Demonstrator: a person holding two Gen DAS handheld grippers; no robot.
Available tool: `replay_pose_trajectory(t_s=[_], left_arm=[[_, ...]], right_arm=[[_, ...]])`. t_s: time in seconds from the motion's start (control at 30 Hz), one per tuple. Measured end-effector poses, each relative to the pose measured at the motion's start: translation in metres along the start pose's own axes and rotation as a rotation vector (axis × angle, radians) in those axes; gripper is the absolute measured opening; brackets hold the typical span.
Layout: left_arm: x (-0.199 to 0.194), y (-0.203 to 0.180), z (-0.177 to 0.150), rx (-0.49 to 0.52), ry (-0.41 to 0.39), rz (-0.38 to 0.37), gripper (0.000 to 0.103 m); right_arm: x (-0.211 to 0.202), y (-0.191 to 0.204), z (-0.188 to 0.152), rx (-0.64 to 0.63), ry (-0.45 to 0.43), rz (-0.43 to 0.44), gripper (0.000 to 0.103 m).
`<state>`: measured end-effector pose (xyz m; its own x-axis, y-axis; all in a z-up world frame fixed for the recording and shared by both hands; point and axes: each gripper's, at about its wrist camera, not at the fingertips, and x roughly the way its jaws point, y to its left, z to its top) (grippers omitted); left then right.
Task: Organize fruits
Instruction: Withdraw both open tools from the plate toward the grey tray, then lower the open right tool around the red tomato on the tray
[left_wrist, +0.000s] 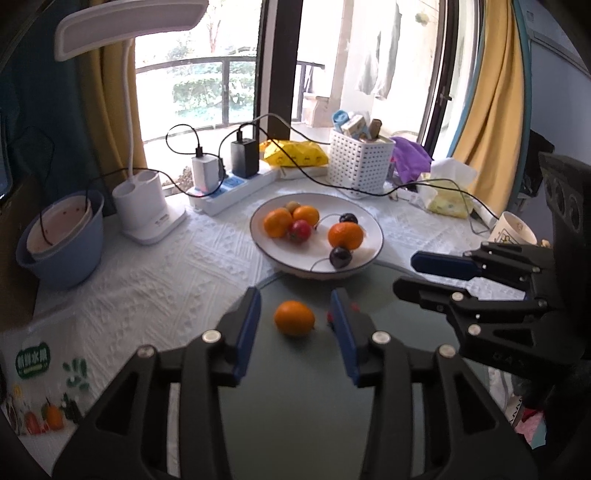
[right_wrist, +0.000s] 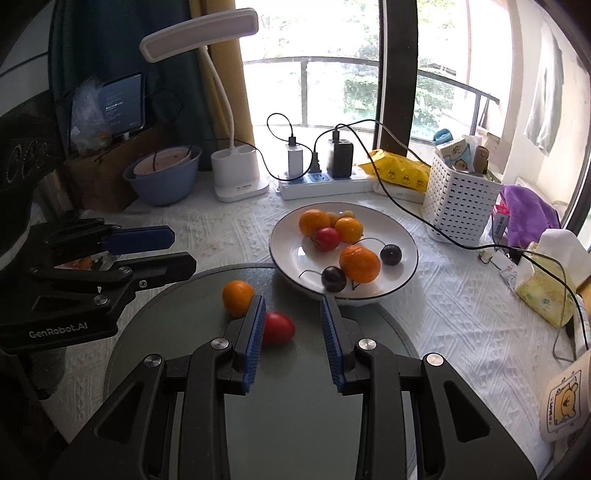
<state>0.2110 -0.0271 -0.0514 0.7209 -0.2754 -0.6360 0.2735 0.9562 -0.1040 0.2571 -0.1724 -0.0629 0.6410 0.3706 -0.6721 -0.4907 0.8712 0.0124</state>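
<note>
A white plate (left_wrist: 371, 225) (right_wrist: 290, 254) holds three oranges (left_wrist: 345, 235), a red fruit (right_wrist: 327, 239), two dark stemmed fruits (right_wrist: 333, 278) and a small pale one. In front of it, a dark green round plate (left_wrist: 295, 387) (right_wrist: 184, 295) carries one orange (left_wrist: 294, 317) (right_wrist: 237, 297) and a red fruit (right_wrist: 279, 328). My left gripper (left_wrist: 295, 295) (right_wrist: 183, 249) hovers open, the orange lying just beyond its fingertips, untouched. My right gripper (right_wrist: 293, 301) (left_wrist: 406, 273) has its jaws apart with nothing between them; the red fruit lies by its left finger.
At the back stand a power strip (right_wrist: 325, 182) with chargers and trailing cables, a white lamp base (right_wrist: 238, 173), a blue bowl (left_wrist: 59, 240), a white basket (right_wrist: 458, 199), a yellow packet (left_wrist: 295, 153) and a tissue pack (right_wrist: 550, 284). A fruit bag (left_wrist: 37, 387) lies front left.
</note>
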Motion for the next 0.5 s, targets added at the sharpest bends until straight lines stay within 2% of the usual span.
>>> replay_pose_trajectory(t_s=[0.5], left_arm=[[-0.007,0.027,-0.042,-0.143,0.022,0.040,0.042]], right_arm=[[0.008,0.019,-0.026,-0.014,0.057,0.034,0.033]])
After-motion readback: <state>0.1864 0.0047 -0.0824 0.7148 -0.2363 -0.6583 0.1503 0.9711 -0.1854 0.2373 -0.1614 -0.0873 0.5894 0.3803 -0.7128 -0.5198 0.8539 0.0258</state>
